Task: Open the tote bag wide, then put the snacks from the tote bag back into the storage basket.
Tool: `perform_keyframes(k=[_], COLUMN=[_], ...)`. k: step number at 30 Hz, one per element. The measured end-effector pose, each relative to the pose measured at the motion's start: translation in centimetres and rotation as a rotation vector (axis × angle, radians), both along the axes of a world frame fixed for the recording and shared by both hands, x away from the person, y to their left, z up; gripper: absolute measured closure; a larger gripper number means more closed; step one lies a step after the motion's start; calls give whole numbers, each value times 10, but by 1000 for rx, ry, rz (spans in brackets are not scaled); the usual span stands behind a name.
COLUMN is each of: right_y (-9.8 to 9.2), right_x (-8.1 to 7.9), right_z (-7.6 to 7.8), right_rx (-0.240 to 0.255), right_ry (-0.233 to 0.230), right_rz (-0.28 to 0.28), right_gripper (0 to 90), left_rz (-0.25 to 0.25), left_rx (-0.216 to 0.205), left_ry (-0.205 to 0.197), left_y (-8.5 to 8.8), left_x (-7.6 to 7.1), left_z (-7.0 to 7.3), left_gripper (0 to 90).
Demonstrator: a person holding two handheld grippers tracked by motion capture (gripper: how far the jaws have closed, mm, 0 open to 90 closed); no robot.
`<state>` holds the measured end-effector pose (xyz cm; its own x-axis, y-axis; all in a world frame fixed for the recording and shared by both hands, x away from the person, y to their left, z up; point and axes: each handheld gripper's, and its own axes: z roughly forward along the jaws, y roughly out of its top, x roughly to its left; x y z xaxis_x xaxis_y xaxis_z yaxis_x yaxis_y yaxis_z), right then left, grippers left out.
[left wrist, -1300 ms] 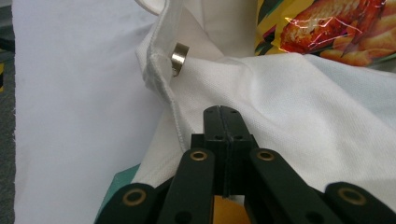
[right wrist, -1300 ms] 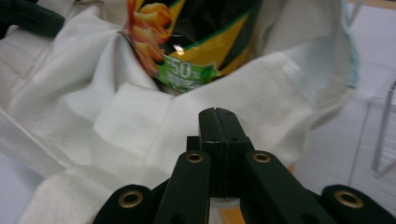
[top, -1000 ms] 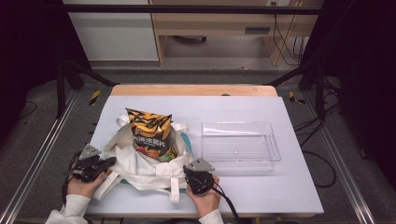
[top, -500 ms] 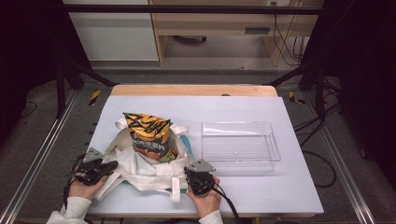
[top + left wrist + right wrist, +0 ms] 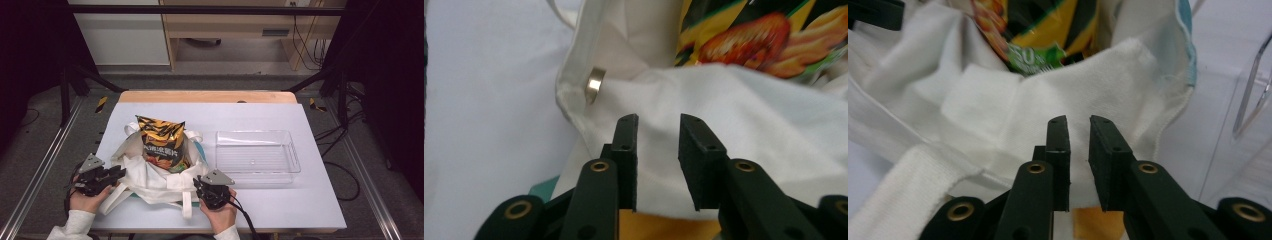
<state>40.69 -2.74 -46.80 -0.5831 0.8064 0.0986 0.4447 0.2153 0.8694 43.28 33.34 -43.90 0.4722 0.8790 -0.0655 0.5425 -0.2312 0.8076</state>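
Observation:
A white cloth tote bag (image 5: 150, 180) lies slumped on the white table (image 5: 300, 200). An orange-and-black chip bag (image 5: 161, 142) stands up out of its mouth. My left gripper (image 5: 107, 175) is at the bag's left rim. In the left gripper view its jaws stand narrowly apart with white cloth (image 5: 659, 165) between them, below the chip bag (image 5: 764, 40). My right gripper (image 5: 210, 192) is at the bag's near right rim. There its jaws (image 5: 1078, 120) are nearly together on a fold of cloth (image 5: 1013, 105), with the chip bag (image 5: 1048, 25) beyond.
A clear plastic tray (image 5: 257, 135) stands just right of the bag, its wall (image 5: 1248, 100) close to my right gripper. A metal snap (image 5: 595, 85) sits on the bag's rim. A teal edge (image 5: 198, 148) shows under the bag. The bag's strap (image 5: 186, 205) trails to the table's front edge.
The left gripper and the bag's left rim shifted very slightly. The right gripper and the chip bag stayed where they were.

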Motion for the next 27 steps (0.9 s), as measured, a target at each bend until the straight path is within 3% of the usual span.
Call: perform_keyframes(k=[3,8,14,17,27], right_y=[-1,-7,-13,-16,-19], right_x=[0,4,10,14,28], right_z=[17,37,54,67,84], right_rx=[37,76,113,117,123], right_ry=[-38,-81,-119,-139,-152], right_rz=[16,13,7,8,-1], right_gripper=[718,631,519,419,323], left_rz=[3,9,15,22,23], left_rx=[-39,-67,-65,-74,-102], left_ry=[-63,-106,-135,-160,-189], left_y=[0,-2,-6,-7,-13], left_x=[-3,-1,2,4,15], left_z=[17,31,43,52,70], left_gripper=[616,541,444,413,377])
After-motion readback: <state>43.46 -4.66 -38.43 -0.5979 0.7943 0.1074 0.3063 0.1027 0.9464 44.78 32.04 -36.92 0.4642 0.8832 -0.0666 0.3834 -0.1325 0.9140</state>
